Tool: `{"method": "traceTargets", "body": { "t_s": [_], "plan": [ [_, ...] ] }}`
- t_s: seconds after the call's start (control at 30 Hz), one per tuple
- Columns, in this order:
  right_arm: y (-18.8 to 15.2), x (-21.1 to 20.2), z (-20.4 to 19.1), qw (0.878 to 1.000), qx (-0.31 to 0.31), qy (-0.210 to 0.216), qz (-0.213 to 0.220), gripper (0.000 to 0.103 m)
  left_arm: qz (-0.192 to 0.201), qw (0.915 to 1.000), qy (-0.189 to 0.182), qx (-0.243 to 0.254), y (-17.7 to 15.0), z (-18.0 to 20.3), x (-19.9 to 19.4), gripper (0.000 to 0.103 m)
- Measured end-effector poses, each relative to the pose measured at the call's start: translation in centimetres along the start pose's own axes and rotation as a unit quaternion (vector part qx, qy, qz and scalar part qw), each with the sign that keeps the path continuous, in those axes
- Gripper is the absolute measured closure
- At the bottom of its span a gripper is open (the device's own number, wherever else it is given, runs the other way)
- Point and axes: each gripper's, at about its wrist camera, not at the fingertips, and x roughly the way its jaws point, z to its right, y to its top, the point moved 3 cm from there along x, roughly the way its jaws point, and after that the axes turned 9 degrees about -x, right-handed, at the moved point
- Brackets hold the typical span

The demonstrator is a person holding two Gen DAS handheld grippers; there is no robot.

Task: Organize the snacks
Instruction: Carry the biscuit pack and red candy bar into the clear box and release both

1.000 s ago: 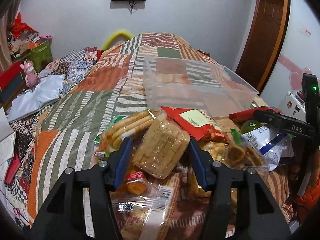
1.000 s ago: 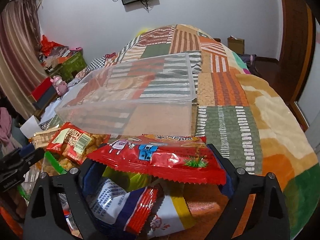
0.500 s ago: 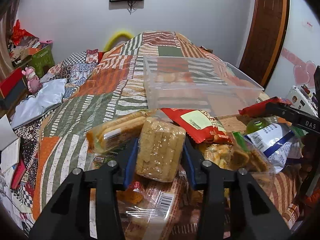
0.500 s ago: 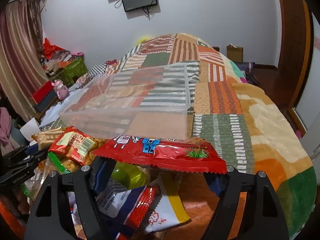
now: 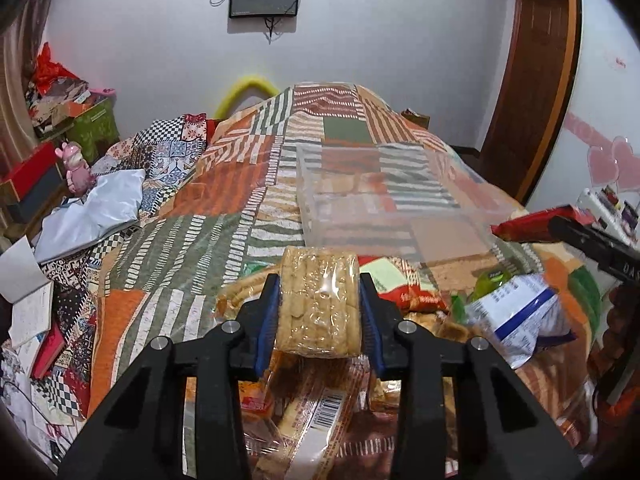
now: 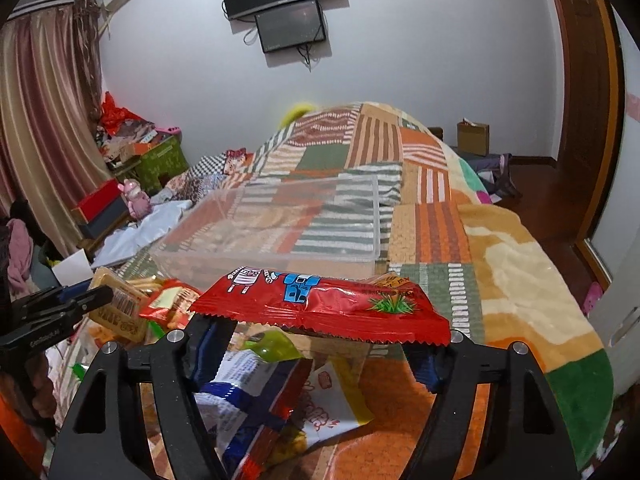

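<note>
Left tongs (image 5: 320, 312): jaws closing, blue pads pressed on both sides of a clear-wrapped cracker pack (image 5: 318, 304). Right tongs (image 6: 320, 344): jaws closing on a red snack packet (image 6: 320, 306) spanning them, seen at 3 o'clock from the left camera.

The letters "DAS" were read in white on the black arm of the right tool (image 5: 600, 246). A barcode was seen on a clear snack wrapper (image 5: 326, 414), its digits too small to be read. Print on the other packets was blurred.
</note>
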Motion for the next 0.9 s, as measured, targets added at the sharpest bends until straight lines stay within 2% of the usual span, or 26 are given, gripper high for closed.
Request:
{"method": "traceTargets", "body": {
  "t_s": [0.3, 0.53, 0.77, 0.9],
  "plan": [
    [1.6, -1.8, -0.3, 0.999, -0.01, 0.0, 0.033, 0.031, 0.019, 0.9996, -0.017, -0.008, 2.7, 0.6, -1.6, 0.066],
    [3.4, -0.8, -0.1, 0.999, -0.019, -0.002, 0.043, 0.031, 0.044, 0.9987, -0.027, -0.004, 5.4, 1.7, -2.0, 0.066],
    [4.8, 1.1, -0.4, 0.999, -0.036, 0.003, 0.037, 0.031, 0.055, 0.9982, -0.027, 0.0, 7.7, 3.0, 0.0, 0.066],
    [5.3, 3.0, -0.3, 0.999, -0.041, 0.011, 0.021, 0.031, 0.045, 0.9987, -0.025, -0.001, 8.5, 3.3, 2.2, 0.066]
  ]
}}
